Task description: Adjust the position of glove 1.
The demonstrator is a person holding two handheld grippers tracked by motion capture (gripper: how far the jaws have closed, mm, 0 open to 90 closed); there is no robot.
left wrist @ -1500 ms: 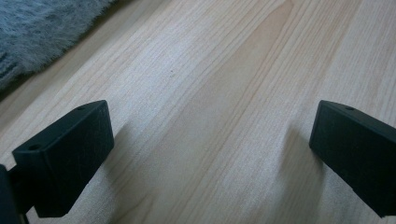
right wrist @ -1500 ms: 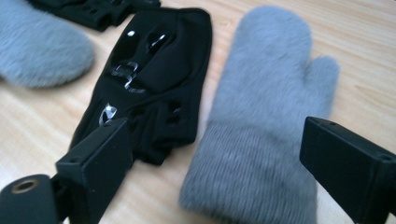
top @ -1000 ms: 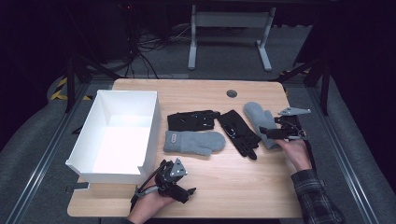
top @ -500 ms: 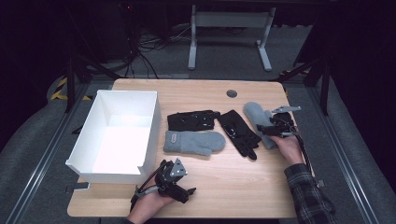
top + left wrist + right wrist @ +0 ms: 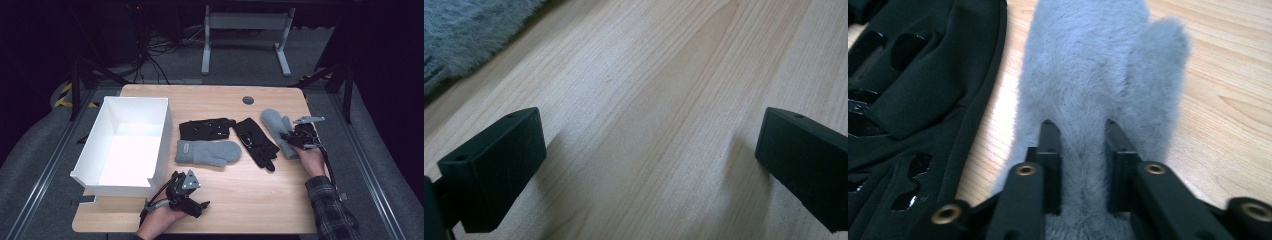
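Observation:
Two grey mittens and two black gloves lie on the wooden table. My right gripper rests on the right-hand grey mitten, near its cuff end. Its jaws have just been closing, and in the right gripper view the gripper is shut, pinching a fold of the fluffy grey mitten. A black glove lies just left of it. My left gripper lies near the front edge, open over bare wood, with the other grey mitten beyond its jaws.
An open white box stands at the table's left. The second grey mitten and a black glove lie mid-table, with another black glove to their right. A dark grommet sits near the far edge.
My right gripper has come down and left onto the right-hand grey mitten, and its jaws have closed on the fabric. The left gripper has stayed put.

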